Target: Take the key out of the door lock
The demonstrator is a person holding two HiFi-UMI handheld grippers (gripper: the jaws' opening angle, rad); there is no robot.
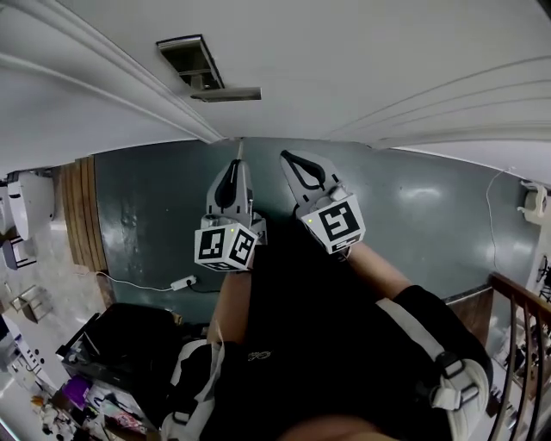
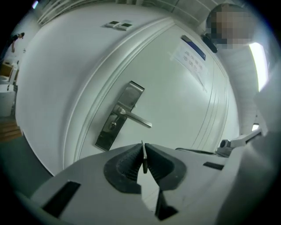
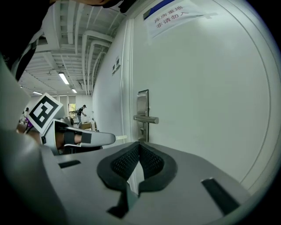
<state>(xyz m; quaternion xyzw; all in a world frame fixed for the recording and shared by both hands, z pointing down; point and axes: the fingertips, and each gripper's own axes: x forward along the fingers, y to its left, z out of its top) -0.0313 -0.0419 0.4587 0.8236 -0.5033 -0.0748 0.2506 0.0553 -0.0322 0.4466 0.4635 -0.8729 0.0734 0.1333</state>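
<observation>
A thin metal key (image 2: 143, 159) stands edge-on, pinched between the pads of my left gripper (image 2: 143, 147), which is shut on it. The gripper and key are clear of the door. The steel lock plate (image 2: 119, 117) with its lever handle (image 2: 137, 117) lies ahead on the white door, its keyhole bare. From above, my left gripper (image 1: 238, 164) points at the door with the key tip (image 1: 240, 148) showing. Beside it, my right gripper (image 1: 286, 157) is shut and empty. Along its jaws, the right gripper (image 3: 139, 146) faces the lock plate (image 3: 142, 115).
A paper notice (image 3: 175, 13) is taped high on the door. The grey-green floor (image 1: 413, 207) runs under me, with a white power strip (image 1: 182, 282) and a wooden railing (image 1: 516, 301). A corridor with a distant person (image 3: 81, 112) opens to the left.
</observation>
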